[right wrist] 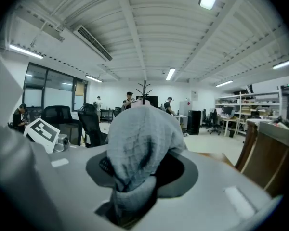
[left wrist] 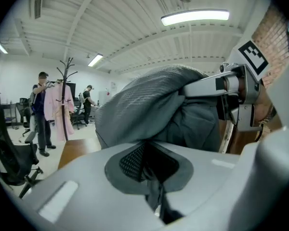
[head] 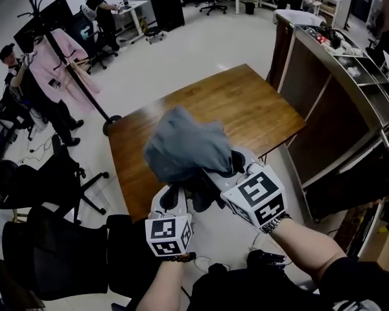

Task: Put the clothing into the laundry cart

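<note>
A grey garment (head: 185,144) is bunched up and held in the air over the near edge of the wooden table (head: 246,109). My left gripper (head: 180,193) is shut on its lower fold from below. In the left gripper view a strip of the cloth (left wrist: 154,109) is pinched in the slot of that gripper (left wrist: 153,189). My right gripper (head: 222,175) is shut on the same garment just to the right. In the right gripper view the fabric (right wrist: 139,138) drapes over and into that gripper (right wrist: 130,198). The two grippers sit close together, their fingertips hidden by cloth.
A dark tall-sided unit with a metal rail (head: 350,128) stands right of the table; I cannot tell whether it is the cart. A coat stand with a pink garment (head: 58,63) and people are at the far left. Black office chairs (head: 45,238) crowd the near left.
</note>
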